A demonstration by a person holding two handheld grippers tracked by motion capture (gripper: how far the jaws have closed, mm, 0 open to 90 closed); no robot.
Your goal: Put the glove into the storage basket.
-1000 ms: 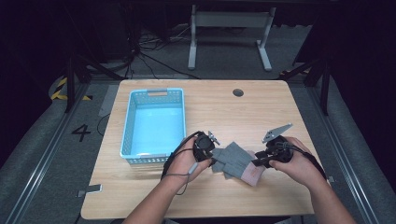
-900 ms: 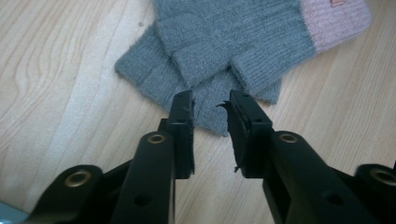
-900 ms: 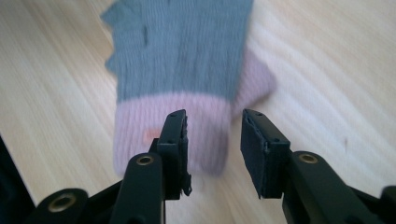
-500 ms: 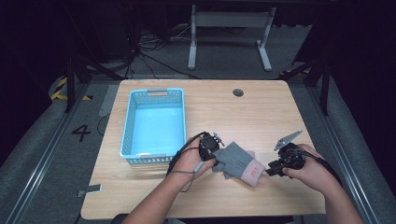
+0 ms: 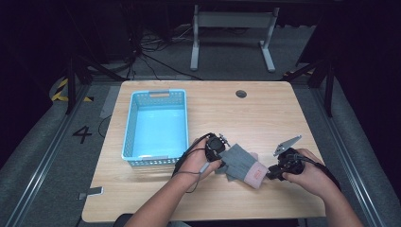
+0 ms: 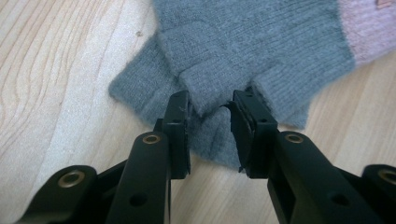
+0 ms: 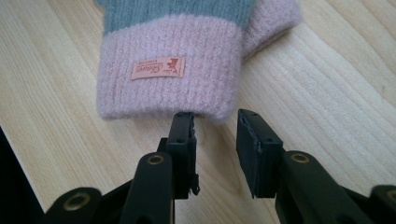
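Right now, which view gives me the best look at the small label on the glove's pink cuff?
The right gripper view: the label sits close and square on the pink cuff, just beyond the open jaws, though its lettering is blurred. The high view shows the cuff as a small pink patch. The left gripper view catches a corner of the cuff.

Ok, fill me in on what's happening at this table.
A person is working a grey glove with a pink cuff on a wooden table, a gripper in each hand. The left gripper has its jaws open around the glove's finger end. The right gripper sits open just off the cuff, not touching it. A blue basket stands empty to the left.
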